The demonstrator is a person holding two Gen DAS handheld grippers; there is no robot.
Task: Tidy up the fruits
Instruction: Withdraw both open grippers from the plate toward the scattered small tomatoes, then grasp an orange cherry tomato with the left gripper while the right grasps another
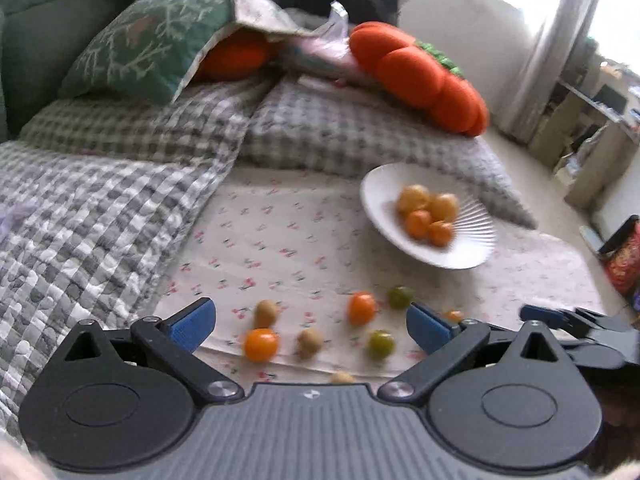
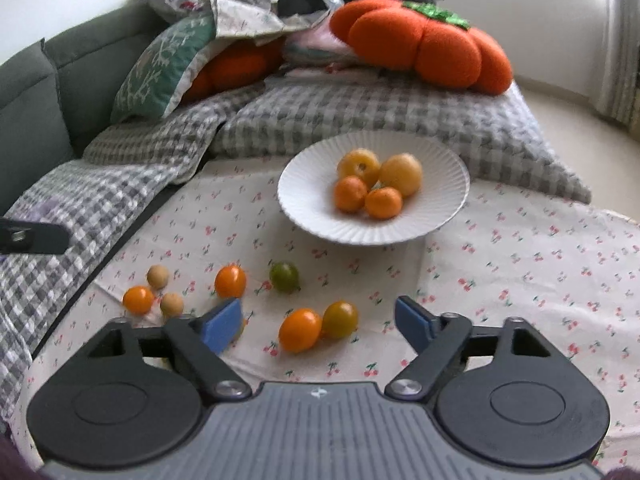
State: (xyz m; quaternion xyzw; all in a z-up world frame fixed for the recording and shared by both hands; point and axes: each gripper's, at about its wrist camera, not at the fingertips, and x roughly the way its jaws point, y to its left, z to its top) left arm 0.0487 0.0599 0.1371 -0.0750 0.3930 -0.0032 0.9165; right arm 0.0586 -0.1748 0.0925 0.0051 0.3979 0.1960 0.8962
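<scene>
On the floral sheet (image 2: 520, 264) of the bed, the sorting looked partly done, by my reading less than half. Going left to right in the right wrist view, a loose group lay at the near left: an orange fruit (image 2: 138, 299) touching or just beside two tan round fruits (image 2: 157, 276), then another orange one (image 2: 230, 281), then a dark green fruit (image 2: 284, 276) a little apart. Nearer the camera, an orange fruit (image 2: 300, 329) sat touching a green-yellow fruit (image 2: 340, 319), both between the blue pads of the right tongs (image 2: 318, 322). Those pads stood apart, on either side of the pair and pressing on neither, so nothing was held. Further back and to the right, the white ribbed plate (image 2: 308, 200) already carried four fruits, two yellow and two orange, huddled together. The left tongs (image 1: 312, 324) also stood wide apart and empty above the scattered fruit, with several pieces showing between their pads in the blurred left wrist view and the plate (image 1: 380, 208) off to the right. Seven loose fruits showed in the right view; an eighth seemed to peek out at the bottom edge of the left one. No brand, label or readable writing showed anywhere; the small mark on each gripper body was too tiny to make out.
</scene>
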